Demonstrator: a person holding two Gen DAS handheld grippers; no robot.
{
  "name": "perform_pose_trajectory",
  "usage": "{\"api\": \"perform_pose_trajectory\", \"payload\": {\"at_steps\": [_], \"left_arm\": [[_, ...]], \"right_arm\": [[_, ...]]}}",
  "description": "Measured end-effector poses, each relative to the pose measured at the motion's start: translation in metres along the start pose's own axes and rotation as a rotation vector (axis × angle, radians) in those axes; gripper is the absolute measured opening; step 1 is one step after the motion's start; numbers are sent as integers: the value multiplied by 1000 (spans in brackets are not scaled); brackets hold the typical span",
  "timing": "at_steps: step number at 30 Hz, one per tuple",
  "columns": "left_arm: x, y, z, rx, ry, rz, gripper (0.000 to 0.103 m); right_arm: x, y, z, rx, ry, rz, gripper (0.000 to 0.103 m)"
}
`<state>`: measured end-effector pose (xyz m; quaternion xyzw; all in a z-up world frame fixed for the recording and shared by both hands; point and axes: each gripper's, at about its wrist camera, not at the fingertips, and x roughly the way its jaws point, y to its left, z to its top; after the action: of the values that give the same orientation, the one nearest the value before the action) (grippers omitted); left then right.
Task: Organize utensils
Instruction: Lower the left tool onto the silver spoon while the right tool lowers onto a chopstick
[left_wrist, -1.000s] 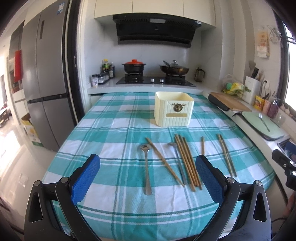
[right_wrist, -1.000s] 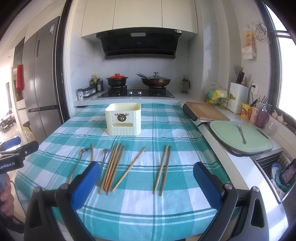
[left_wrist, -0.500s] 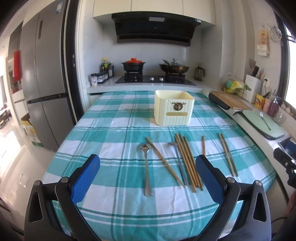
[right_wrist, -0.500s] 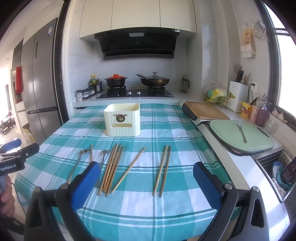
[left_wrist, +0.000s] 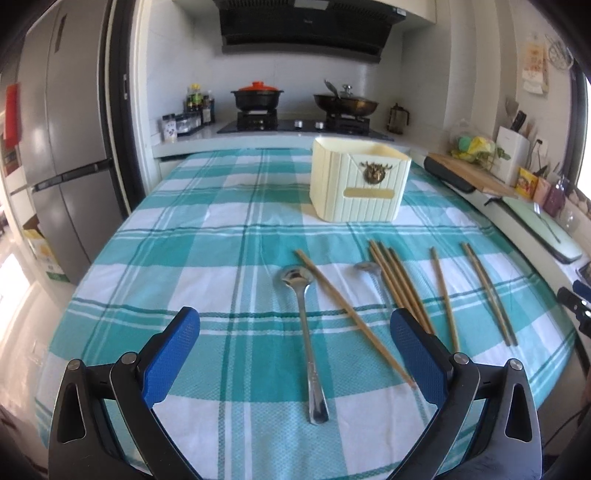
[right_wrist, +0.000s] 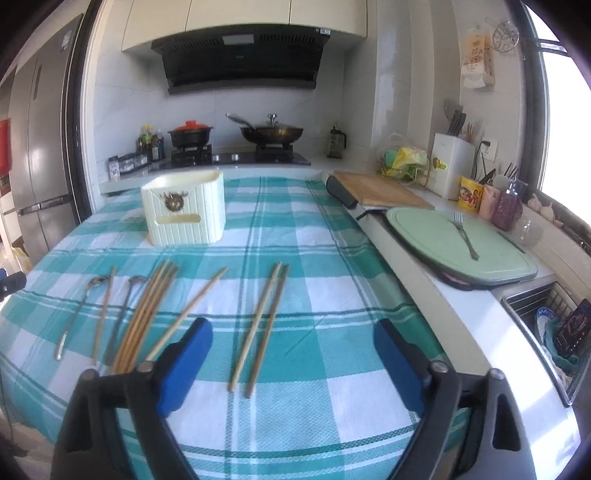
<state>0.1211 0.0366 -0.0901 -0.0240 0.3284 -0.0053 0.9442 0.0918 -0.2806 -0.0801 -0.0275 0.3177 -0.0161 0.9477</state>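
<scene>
1. Checked tablecloth (left_wrist: 207, 236) carries my cream utensil box (left_wrist: 360, 184) (upright).
2. Nearer me than the box: spoons (left_wrist: 304, 317), chopsticks (right_wrist: 264, 325).
3. I hold left gripper (left_wrist: 295, 354) and right gripper (right_wrist: 291, 360) with jaws spread, empty.

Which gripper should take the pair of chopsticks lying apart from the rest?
Right, likely. The right gripper is open with the separate chopstick pair lying between its fingers. The left gripper is lined up on the spoon instead.
</scene>
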Motion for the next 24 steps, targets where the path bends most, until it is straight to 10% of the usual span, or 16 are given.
{"api": "perform_pose_trajectory", "payload": {"at_steps": [14,24], "left_arm": [[87,3,-5,21,202,8,102],[123,22,12,-37,294,-25,92]], "right_arm": [[108,9,-6,-21,292,116,27],[139,14,16,-79,358,117,26]]}}
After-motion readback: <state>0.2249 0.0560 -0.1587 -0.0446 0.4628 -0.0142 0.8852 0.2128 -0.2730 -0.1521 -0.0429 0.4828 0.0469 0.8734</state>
